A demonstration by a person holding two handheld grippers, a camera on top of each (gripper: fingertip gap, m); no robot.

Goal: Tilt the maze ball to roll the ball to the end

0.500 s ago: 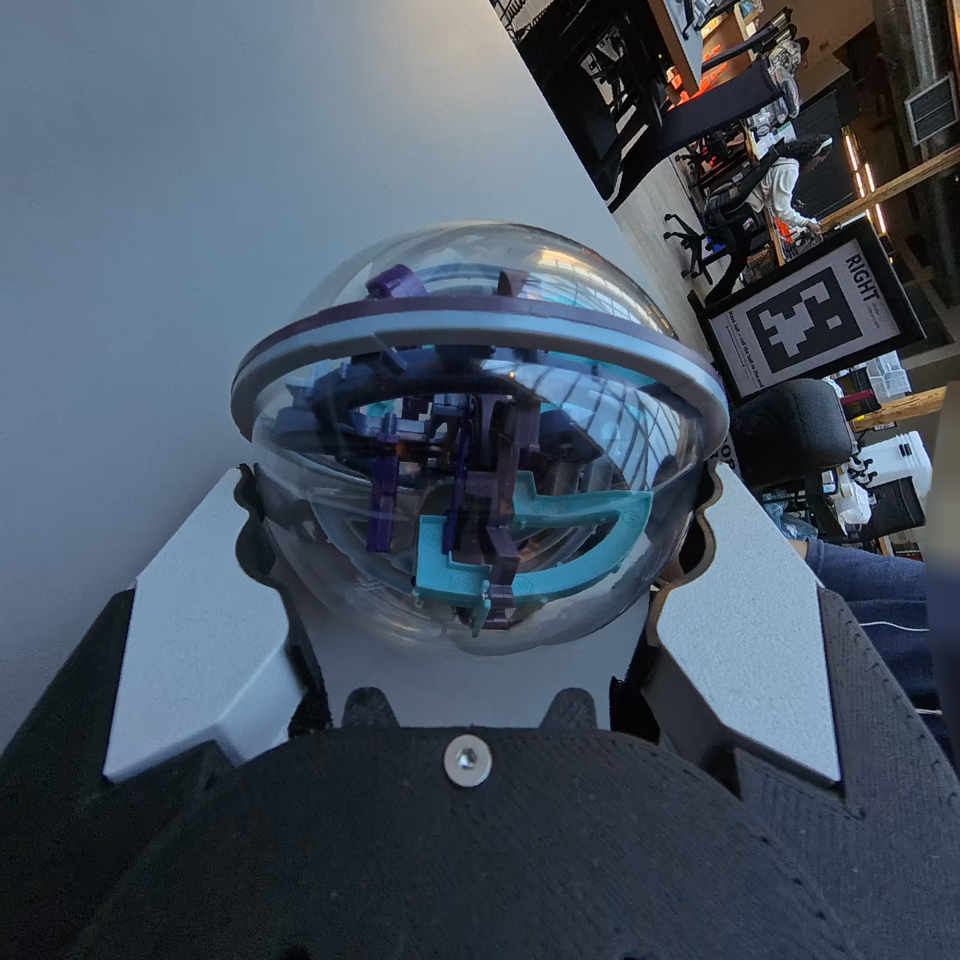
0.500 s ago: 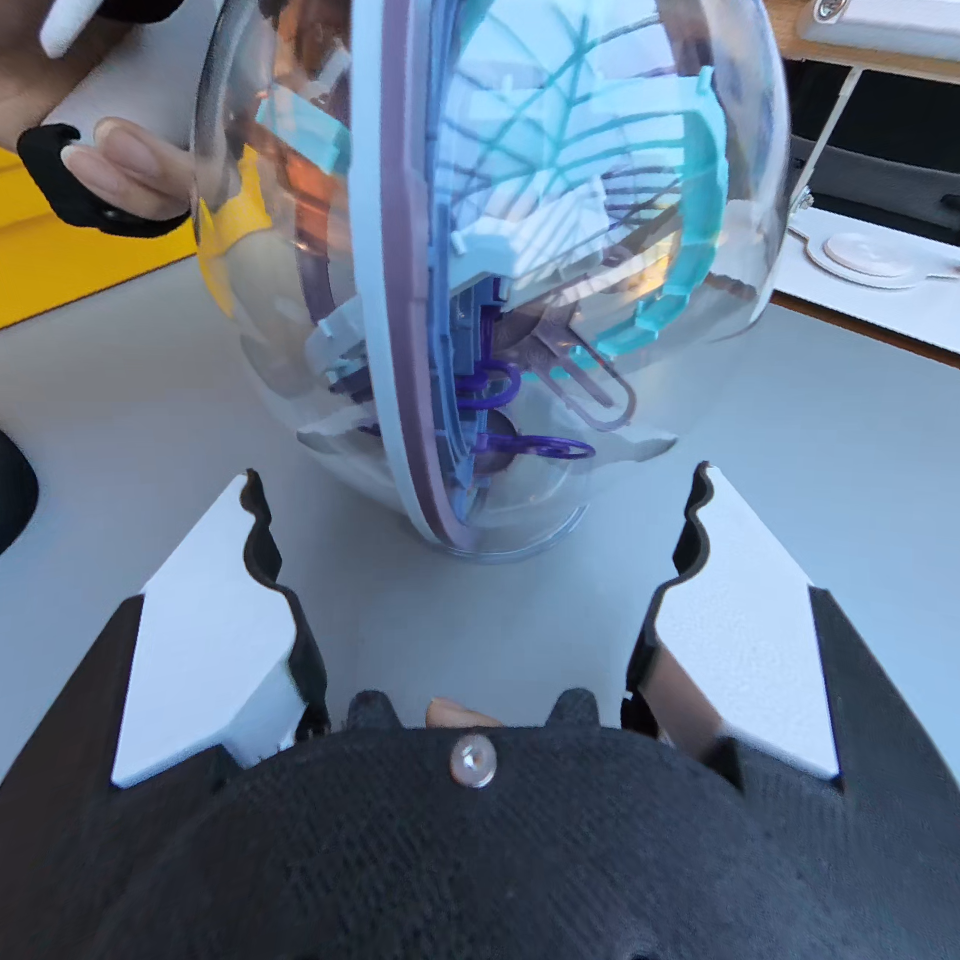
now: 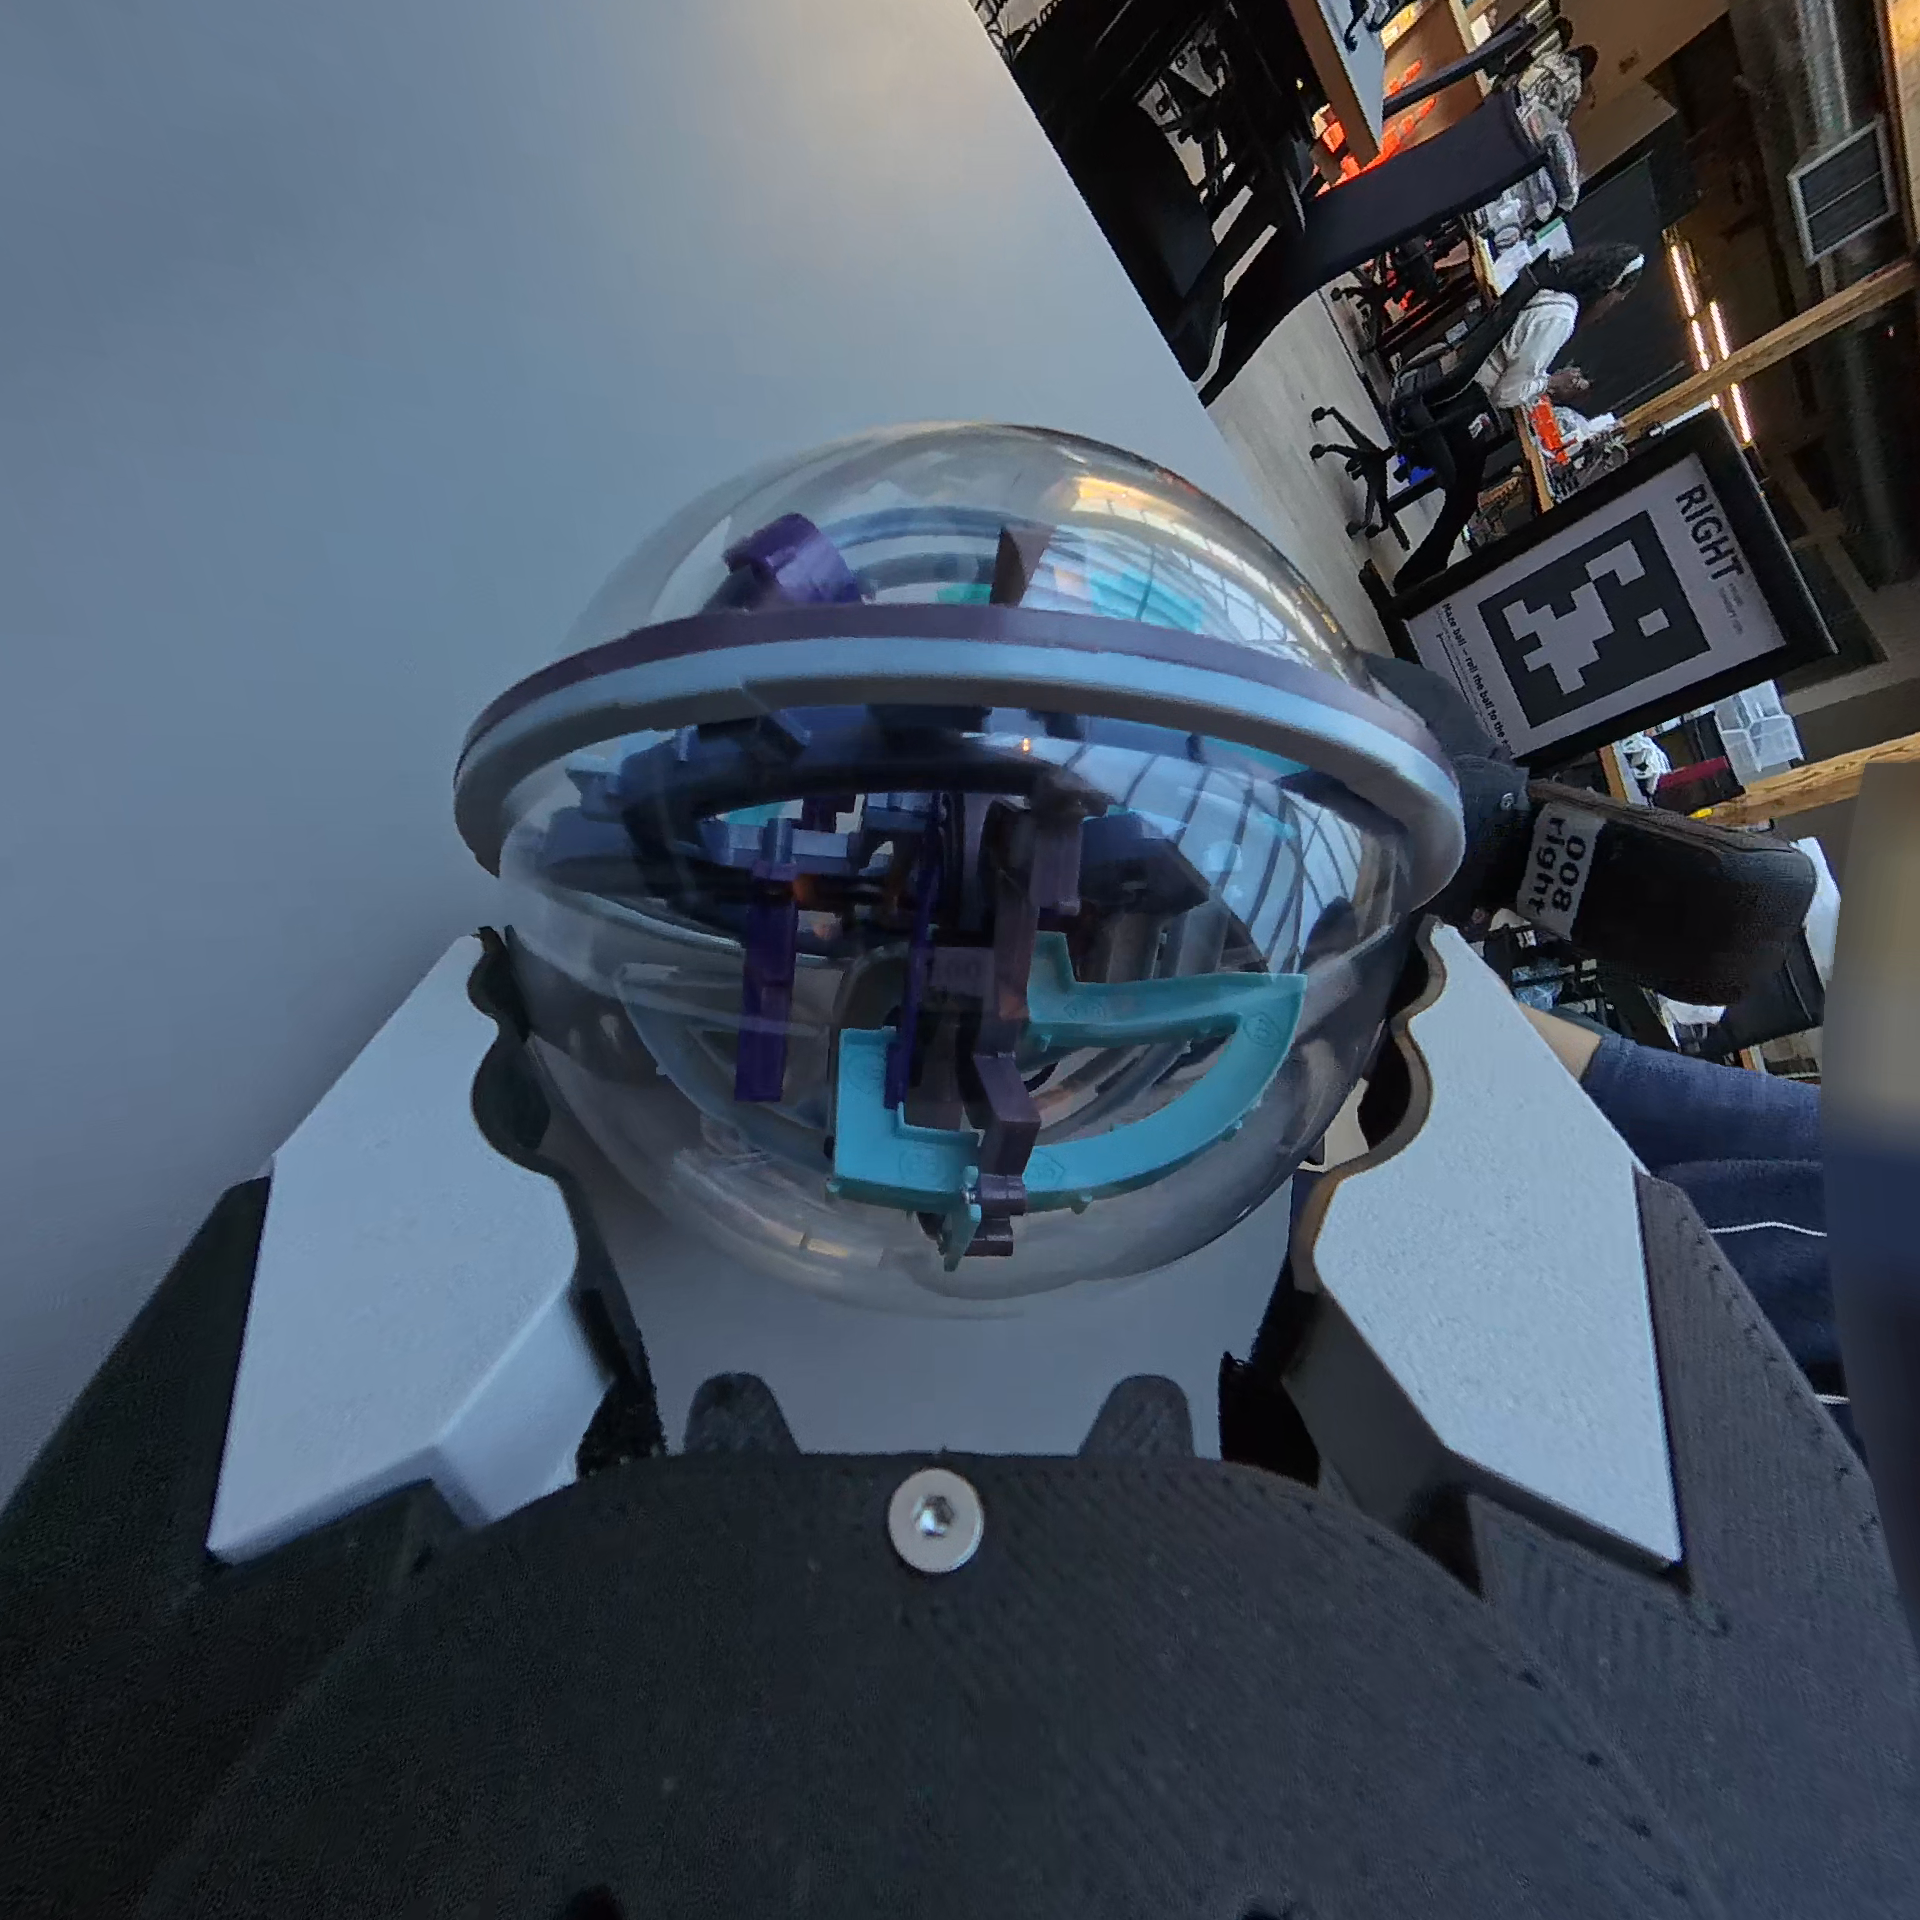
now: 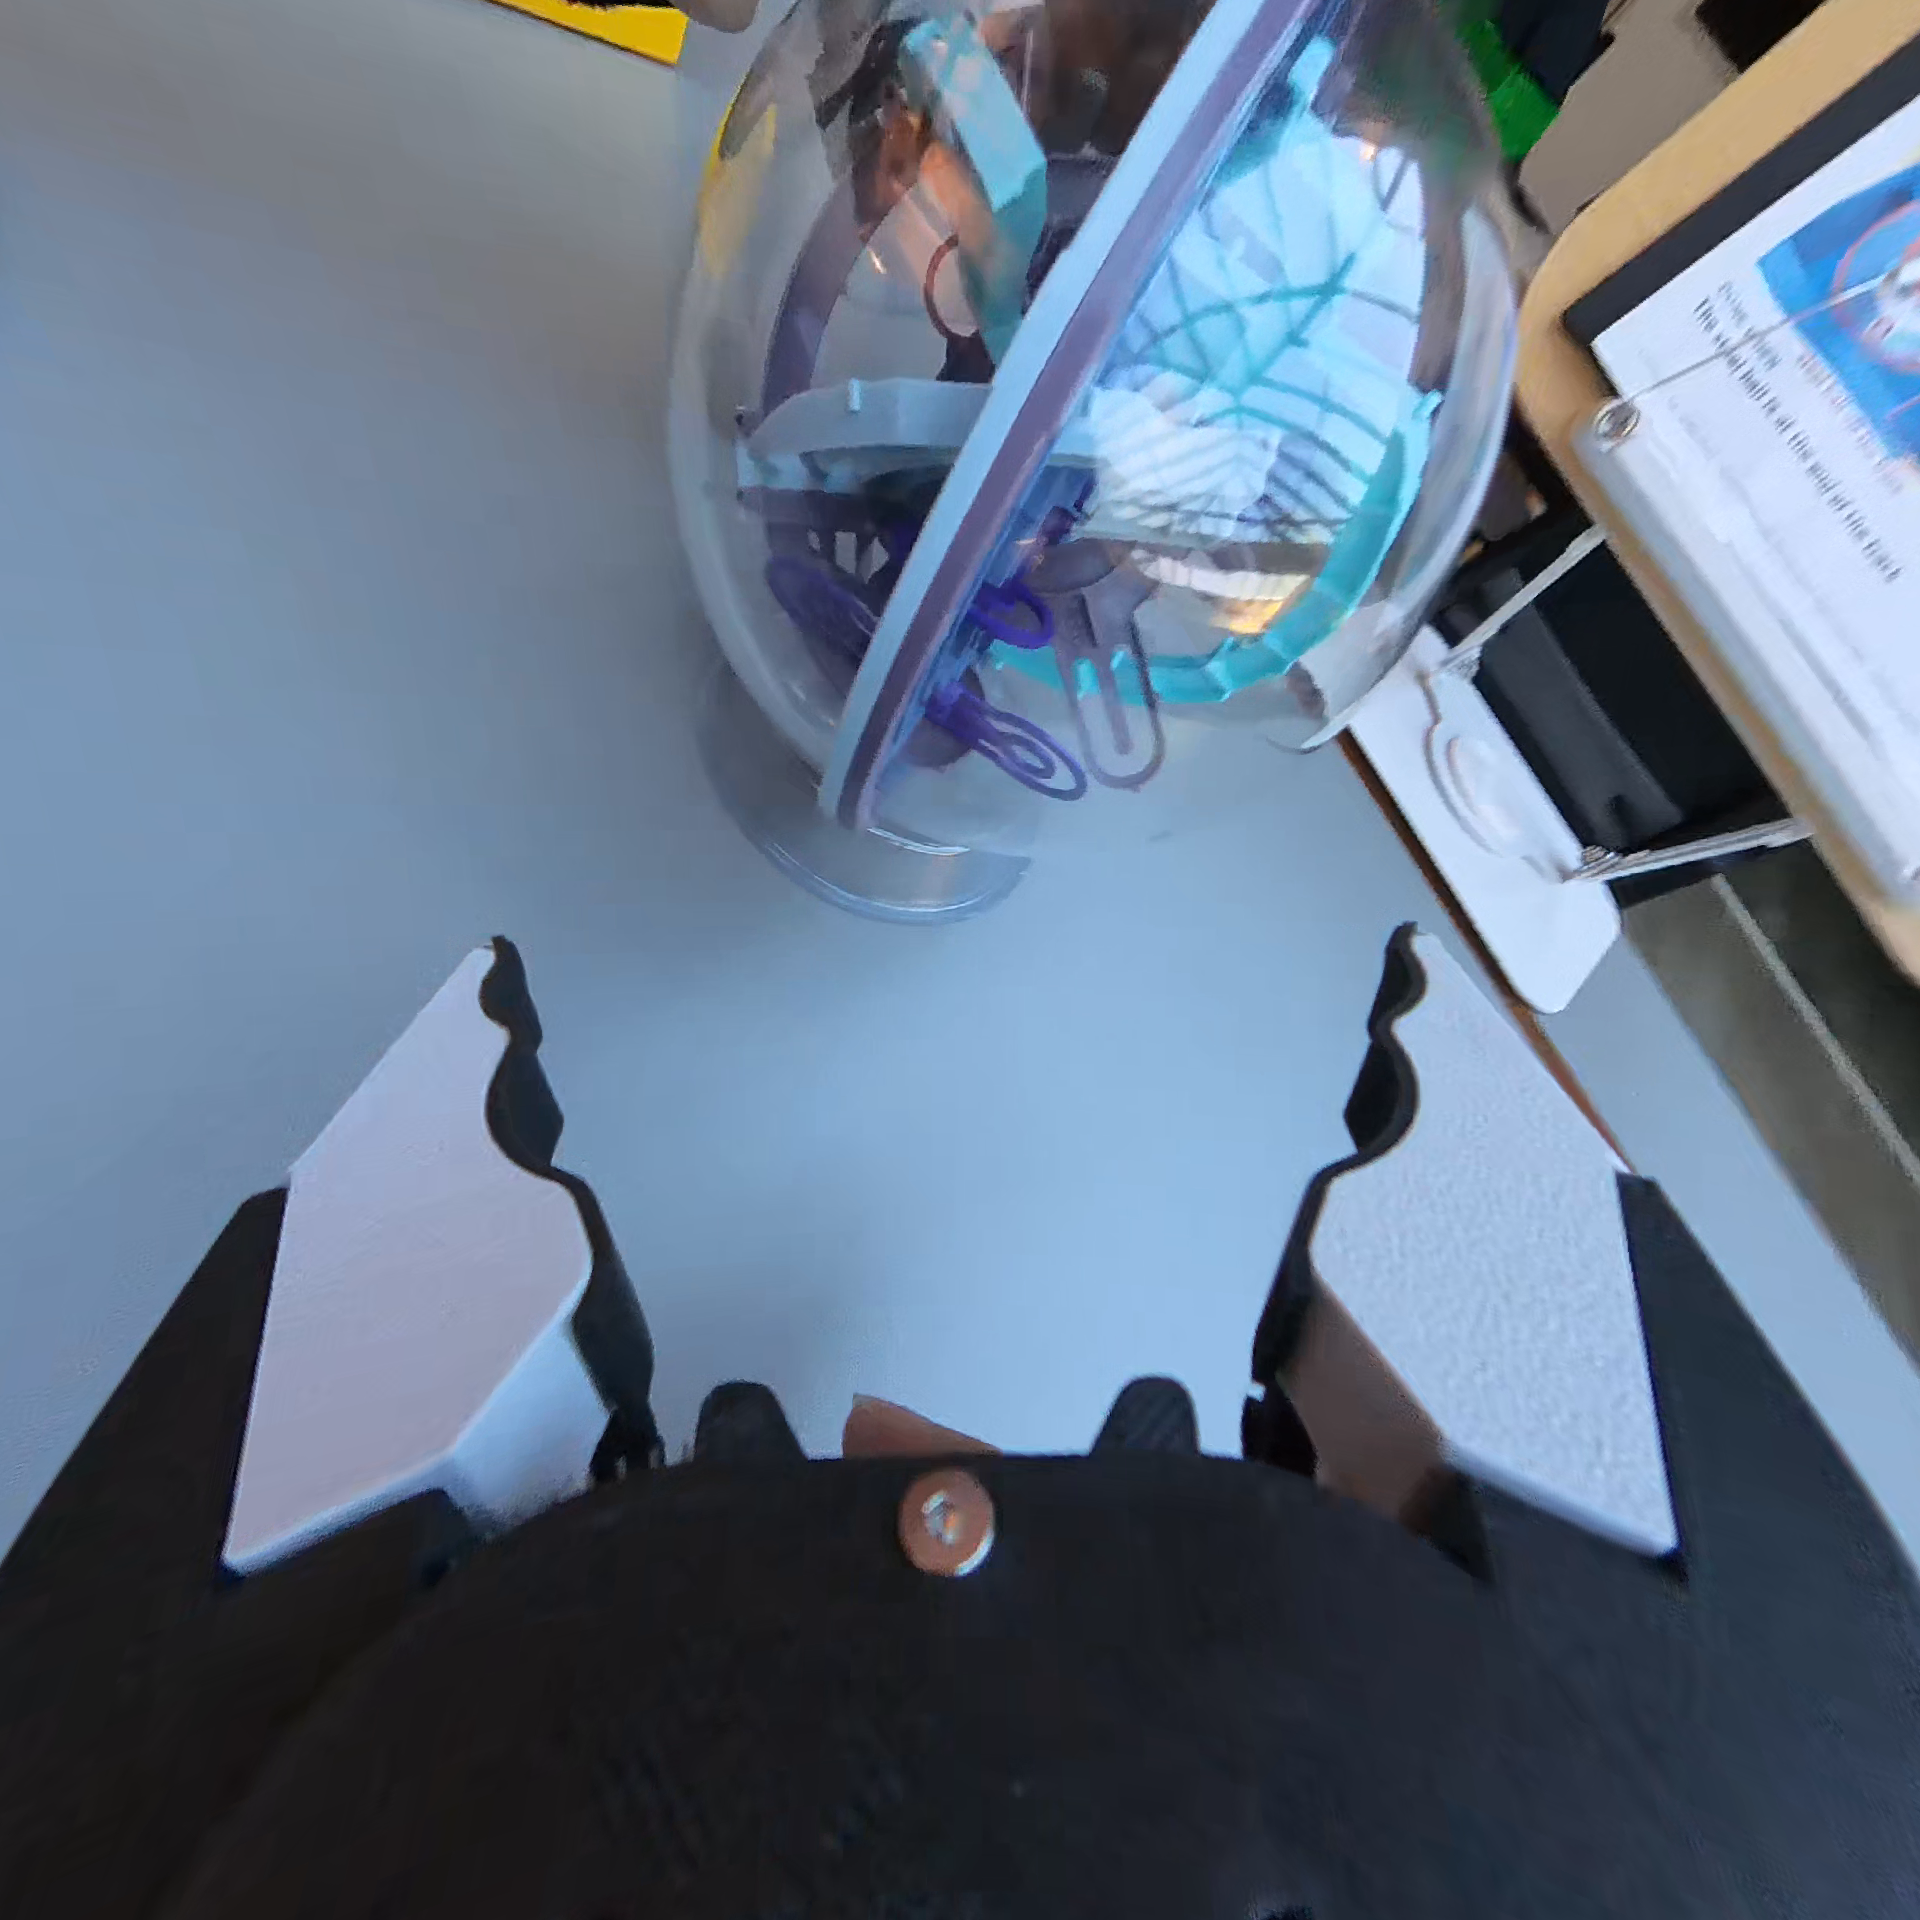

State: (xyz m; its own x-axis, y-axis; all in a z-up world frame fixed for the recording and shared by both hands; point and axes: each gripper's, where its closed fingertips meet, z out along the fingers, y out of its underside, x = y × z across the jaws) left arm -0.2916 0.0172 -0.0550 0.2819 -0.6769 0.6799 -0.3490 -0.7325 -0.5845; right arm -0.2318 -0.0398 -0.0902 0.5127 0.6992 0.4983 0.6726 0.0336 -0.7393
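Tilted further now, the maze ball (image 4: 1091, 436) sits pinched in the left tongs (image 3: 956, 1039); right tongs (image 4: 951, 1039) spread, empty.

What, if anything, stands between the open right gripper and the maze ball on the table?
Nothing visible does: only bare grey table lies between the right gripper and the maze ball, which the left gripper holds.

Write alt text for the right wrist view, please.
A clear maze ball with teal and purple tracks rests on a grey table, its seam ring tilted. The open, empty right gripper sits short of it; a framed sheet stands at right.
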